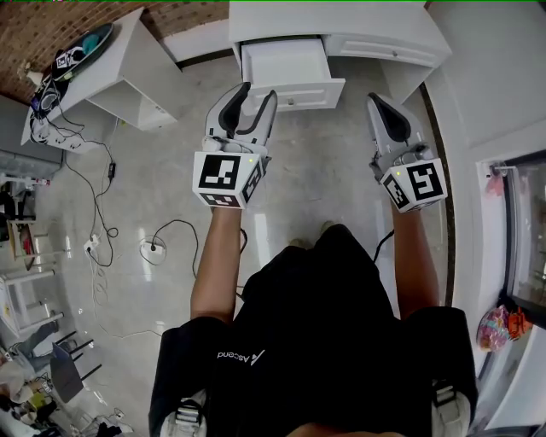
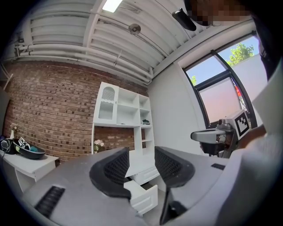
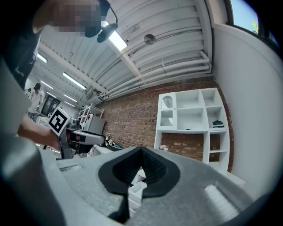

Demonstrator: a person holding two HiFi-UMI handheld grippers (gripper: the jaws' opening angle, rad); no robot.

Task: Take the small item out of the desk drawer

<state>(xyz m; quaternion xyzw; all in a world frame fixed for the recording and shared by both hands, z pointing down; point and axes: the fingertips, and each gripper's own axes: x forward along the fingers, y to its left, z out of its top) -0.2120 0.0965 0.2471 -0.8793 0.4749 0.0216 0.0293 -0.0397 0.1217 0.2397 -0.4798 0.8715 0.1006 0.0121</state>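
— small item first; where is it?
— i can't spot it; the drawer point(image 1: 294, 92) of the white desk point(image 1: 341, 21) is pulled out toward the person, at the far middle of the head view; what shows of its inside looks plain white; if the item is in there, it is too small or too close to a wall to make out.
— and the left gripper?
— the left gripper point(image 1: 258, 90) is held on the near side of the drawer front, pointing at it; its fingers point(image 2: 116, 170) are spread wide with nothing between them, only the drawer showing through the gap; i'd judge they are spread so they can go down around the item.
— the right one?
— the right gripper point(image 1: 377, 102) hangs right of the drawer, apart from it, over the pale floor point(image 1: 171, 171); its fingers point(image 3: 152, 170) are pressed together on nothing; it looks parked aside so the left has the drawer mouth to itself.
— how far along, then?
— drawer open, item not yet lifted; the next move would be the left reaching down into the drawer; aiming is the risk while the item can't be seen.
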